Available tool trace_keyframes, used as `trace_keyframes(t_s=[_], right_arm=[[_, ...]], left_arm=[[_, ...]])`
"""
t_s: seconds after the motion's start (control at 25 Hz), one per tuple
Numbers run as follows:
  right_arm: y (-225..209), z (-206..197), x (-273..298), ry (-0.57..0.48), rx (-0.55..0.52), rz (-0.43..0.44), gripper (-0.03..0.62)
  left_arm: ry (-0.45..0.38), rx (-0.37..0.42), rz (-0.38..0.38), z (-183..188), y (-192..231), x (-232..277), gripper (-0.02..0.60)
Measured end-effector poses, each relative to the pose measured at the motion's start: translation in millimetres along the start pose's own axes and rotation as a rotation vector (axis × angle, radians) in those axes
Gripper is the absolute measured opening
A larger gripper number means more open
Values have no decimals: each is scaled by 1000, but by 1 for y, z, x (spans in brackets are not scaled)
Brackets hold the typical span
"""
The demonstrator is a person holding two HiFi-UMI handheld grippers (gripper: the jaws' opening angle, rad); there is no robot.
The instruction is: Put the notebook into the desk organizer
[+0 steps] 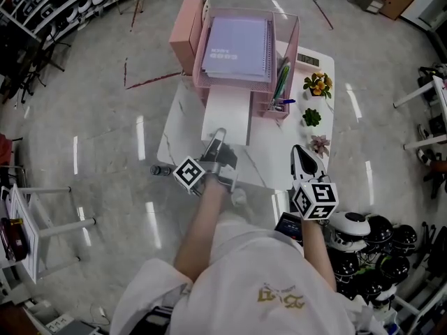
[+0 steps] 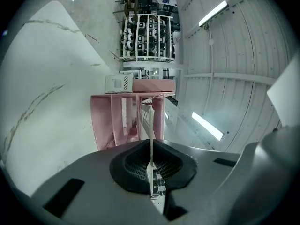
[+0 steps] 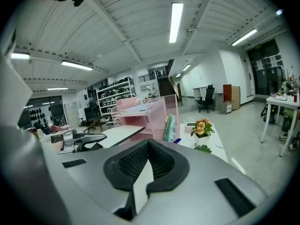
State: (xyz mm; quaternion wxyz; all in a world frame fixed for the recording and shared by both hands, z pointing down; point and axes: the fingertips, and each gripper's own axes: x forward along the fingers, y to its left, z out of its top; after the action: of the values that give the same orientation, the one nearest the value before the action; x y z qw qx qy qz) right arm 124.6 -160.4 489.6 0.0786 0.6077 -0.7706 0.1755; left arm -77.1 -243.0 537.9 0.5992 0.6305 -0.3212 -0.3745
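A pink mesh desk organizer [image 1: 290, 40] stands at the far side of the white table [image 1: 180, 135], with a purple spiral notebook [image 1: 237, 47] lying on its top tray. In front of its lower opening lies a white notebook [image 1: 227, 114]. My left gripper [image 1: 218, 138] is shut on that notebook's near edge. In the left gripper view the notebook [image 2: 151, 125] shows edge-on between the pads of the gripper [image 2: 151, 165], pointing at the organizer [image 2: 105, 121]. My right gripper [image 1: 299, 153] hovers at the table's near right, shut and empty [image 3: 149, 149]; the organizer [image 3: 157, 114] lies ahead of it.
Three small potted plants [image 1: 318, 84] [image 1: 311, 117] [image 1: 320, 144] line the table's right edge. Pens [image 1: 281, 82] stand in the organizer's right compartment. A pink box [image 1: 185, 33] sits left of the organizer. Dark helmets [image 1: 377, 239] lie on the floor at the right.
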Motion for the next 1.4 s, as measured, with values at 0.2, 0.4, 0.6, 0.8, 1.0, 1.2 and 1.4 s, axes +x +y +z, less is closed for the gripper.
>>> trace_keyframes(t_s=[0.2,0.4,0.6,0.8,1.0,1.2,1.4], right_arm=[[-8,3,13,9,2,-15,9],[-19,5,29,17,14,-36,9],[-27,4,45,29,23,-48,9],[-28,-1,58,48,30,-52,9],[-30,1,66,52,33,-60,9],[-30,3,69,54,33,-66,9],[-33,2,67,56,36,-82,11]], left_arm=[[16,-9,18,5,13,19,26],[27,-20,40,10,25,41,26],[28,-33,46,15,31,59,26],[25,-29,61,20,36,74,28],[6,-23,80,29,45,86,42],[-11,-45,134,33,59,92,152],[-16,-49,116,37,59,102,161]])
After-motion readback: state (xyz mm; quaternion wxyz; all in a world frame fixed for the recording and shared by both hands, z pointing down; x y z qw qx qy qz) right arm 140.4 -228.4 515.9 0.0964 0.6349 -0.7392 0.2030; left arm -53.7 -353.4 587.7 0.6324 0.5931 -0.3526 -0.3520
